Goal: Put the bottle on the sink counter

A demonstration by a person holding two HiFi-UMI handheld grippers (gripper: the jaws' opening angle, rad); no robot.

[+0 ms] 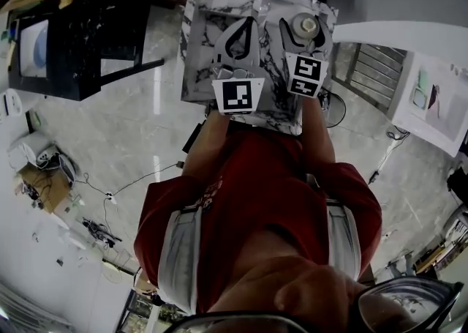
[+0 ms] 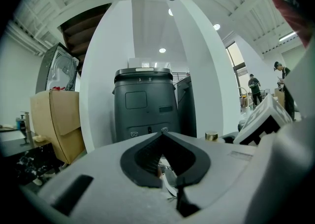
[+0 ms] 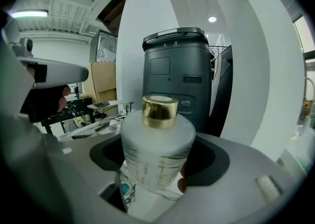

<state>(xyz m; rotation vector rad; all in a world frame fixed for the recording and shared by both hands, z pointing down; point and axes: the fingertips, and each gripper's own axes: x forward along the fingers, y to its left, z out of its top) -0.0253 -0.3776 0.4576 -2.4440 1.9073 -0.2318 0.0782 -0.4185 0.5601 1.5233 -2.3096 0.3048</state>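
A frosted white bottle (image 3: 156, 155) with a gold cap (image 3: 160, 111) stands upright between the jaws of my right gripper (image 3: 157, 142), which is shut on its body. In the head view the bottle (image 1: 305, 26) and right gripper (image 1: 308, 31) hang over the far right part of the marble sink counter (image 1: 201, 28). My left gripper (image 1: 256, 11) sits beside it to the left, above the counter. Its jaws meet at the tips with nothing between them (image 2: 164, 132). The gold cap (image 2: 211, 136) also shows at the right of the left gripper view.
A dark grey machine (image 2: 145, 105) stands behind the counter against a white pillar, with a cardboard box (image 2: 59, 119) to its left. A faucet (image 3: 126, 106) shows left of the bottle. A black desk with a screen (image 1: 66, 39) stands left of the counter. Two people (image 2: 254, 87) stand far off.
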